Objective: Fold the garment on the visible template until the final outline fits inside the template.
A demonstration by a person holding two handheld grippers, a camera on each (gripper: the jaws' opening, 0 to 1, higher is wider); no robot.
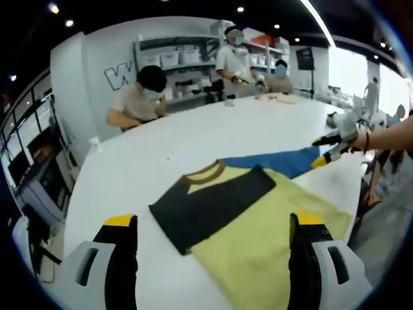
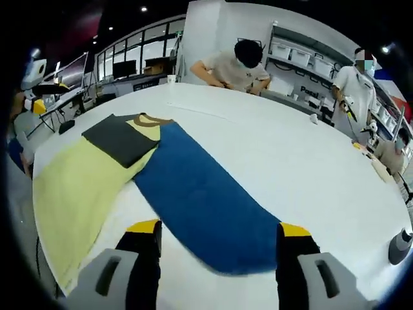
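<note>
A colour-block shirt lies flat on the white table [image 1: 193, 132]. Its yellow body [image 1: 271, 232] runs between my left gripper's [image 1: 213, 252] wide-apart jaws, which hold nothing. A dark grey sleeve [image 1: 206, 203] is folded across the chest below the brown collar [image 1: 203, 173]. The long blue part [image 1: 277, 161] stretches away to my right gripper [image 1: 321, 152], held by a hand at the table's far right. In the right gripper view, the blue part's [image 2: 200, 200] rounded end lies on the table between my right gripper's [image 2: 219, 255] open jaws. The yellow body [image 2: 77, 187] and grey sleeve [image 2: 119, 139] lie to its left.
One person sits [image 1: 139, 97] and two more [image 1: 235, 58] work at the table's far side, with small items [image 1: 277, 98] before them. Shelves of white bins [image 1: 181, 58] line the wall. A small dark object [image 2: 400, 247] stands near the table's right edge.
</note>
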